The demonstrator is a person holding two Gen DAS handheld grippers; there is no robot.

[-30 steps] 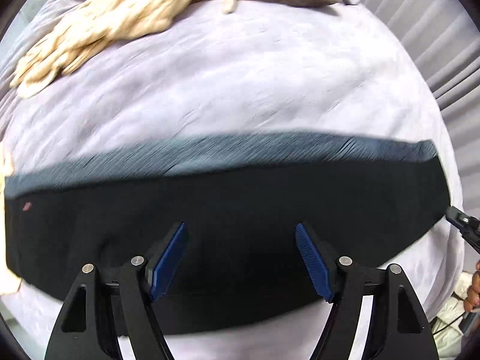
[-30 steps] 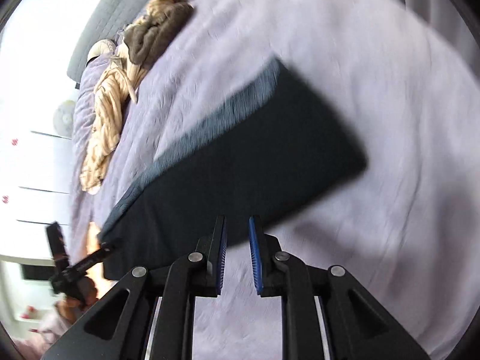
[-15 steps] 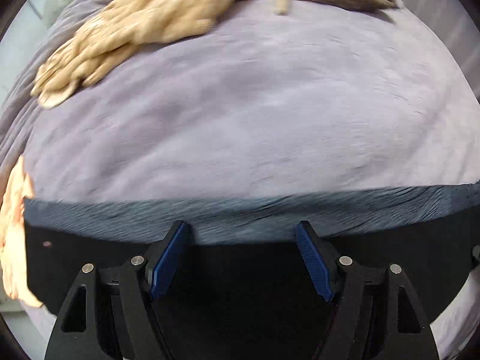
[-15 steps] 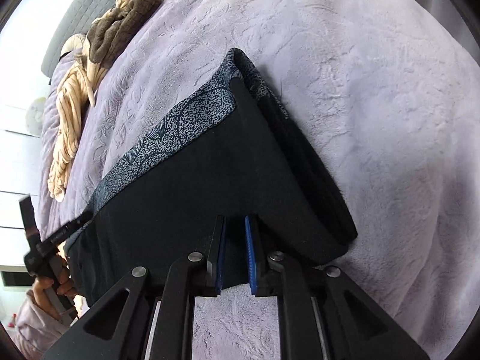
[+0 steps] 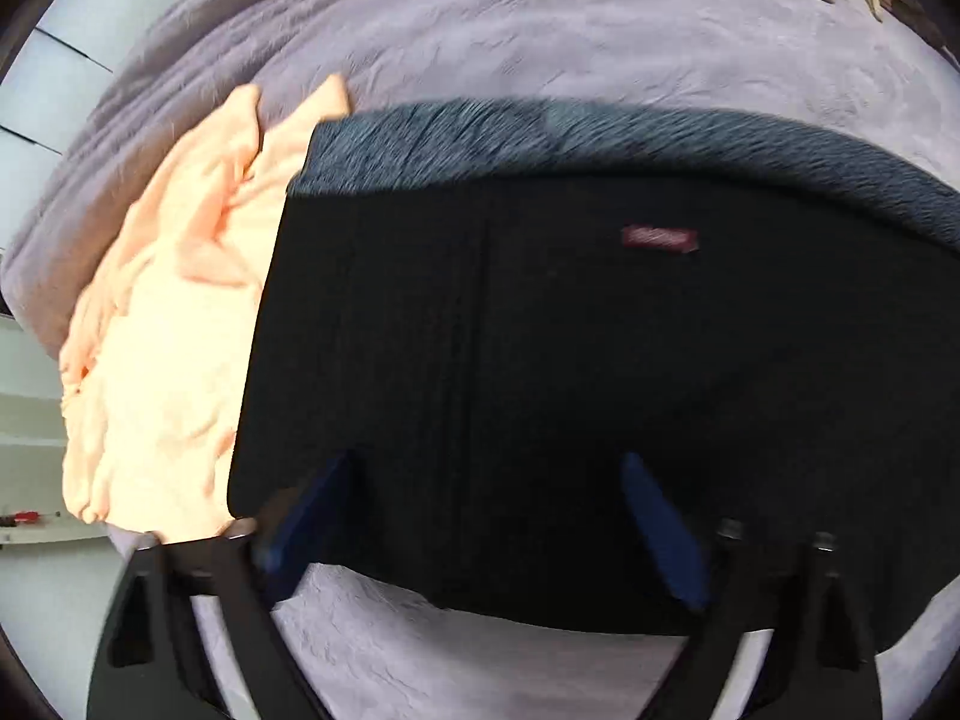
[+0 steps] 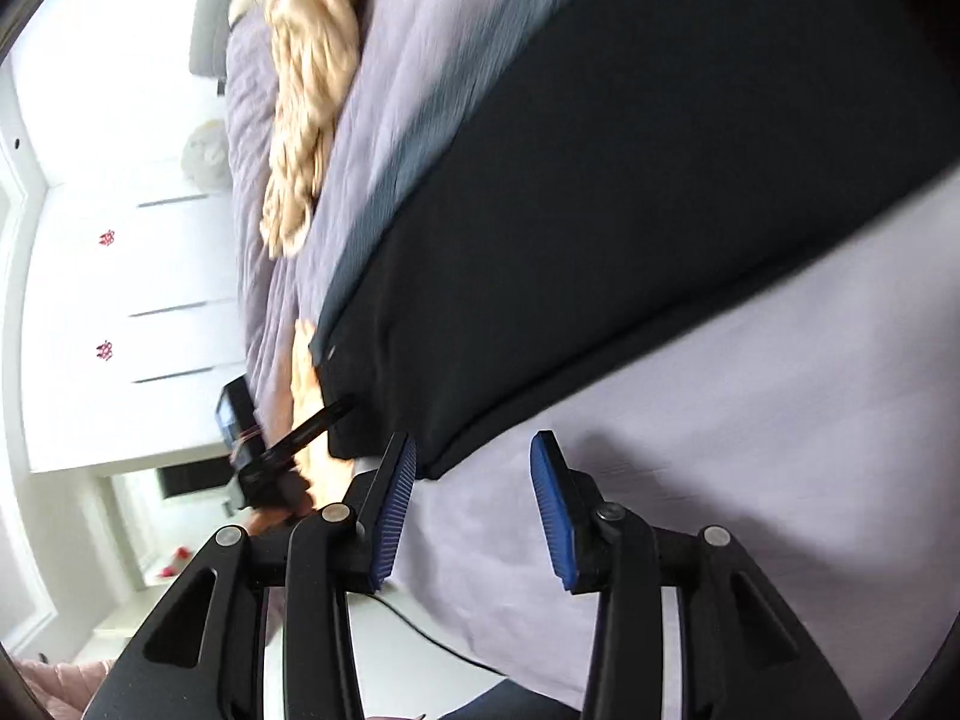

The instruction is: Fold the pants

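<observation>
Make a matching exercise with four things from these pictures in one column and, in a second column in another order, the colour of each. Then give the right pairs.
Things:
1. pants
2. bed cover
3. crumpled cloth left of the pants
4. pads of the right gripper

Colours:
A. blue
B. pale purple
C. black with a grey patterned band along the far edge
D. light orange

Pairs: 1-C, 2-B, 3-D, 4-A
</observation>
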